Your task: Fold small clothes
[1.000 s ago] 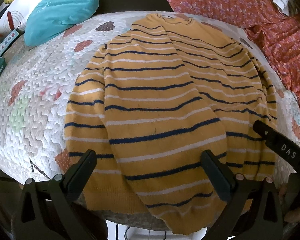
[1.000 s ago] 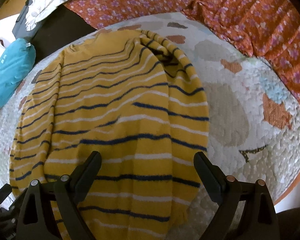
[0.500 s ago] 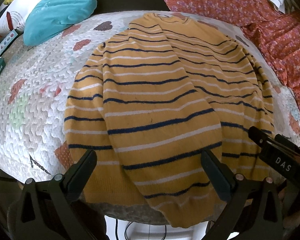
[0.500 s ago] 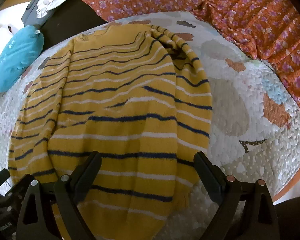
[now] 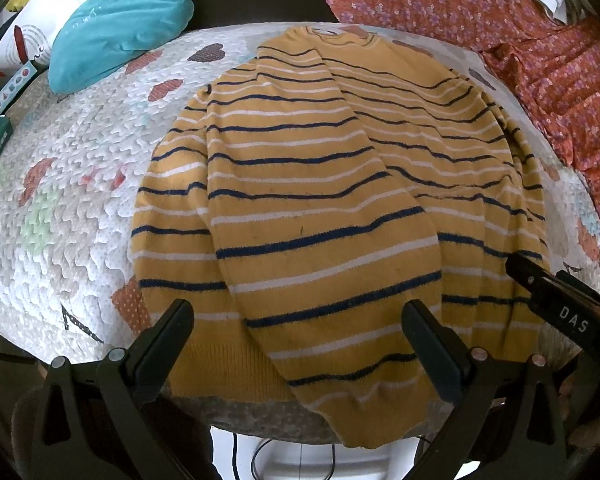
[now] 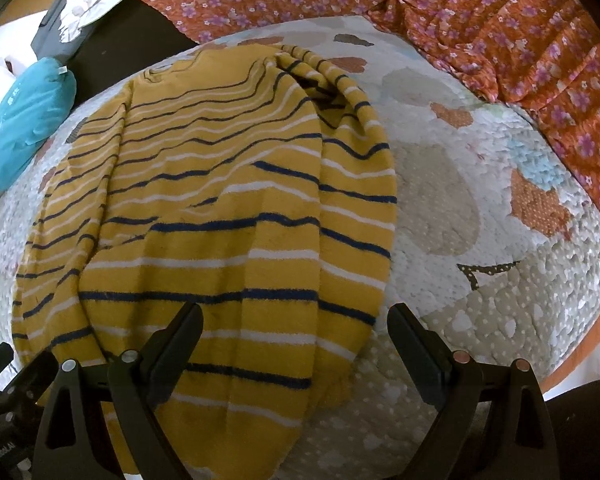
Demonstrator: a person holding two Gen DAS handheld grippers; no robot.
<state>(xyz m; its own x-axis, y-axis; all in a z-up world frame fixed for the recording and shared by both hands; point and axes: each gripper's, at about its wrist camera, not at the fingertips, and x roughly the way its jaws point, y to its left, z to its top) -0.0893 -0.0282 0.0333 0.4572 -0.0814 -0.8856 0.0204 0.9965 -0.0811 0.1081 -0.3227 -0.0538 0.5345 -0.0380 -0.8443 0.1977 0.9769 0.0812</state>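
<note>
Sweater, yellow with navy and white stripes, laid flat on the quilted surface, collar at the far side, both sleeves folded inward over the body, hem hanging slightly past the near edge. Your left gripper hovers low at that near edge, aimed along the garment; its fingers are spread wide and grip nothing, straddling the folded sleeve. Your right gripper sits at the sweater's right side, level with the left one, fingers equally wide apart and empty, one over the knit, the other over bare quilt. A teal pillow and orange floral fabric lie beyond
</note>
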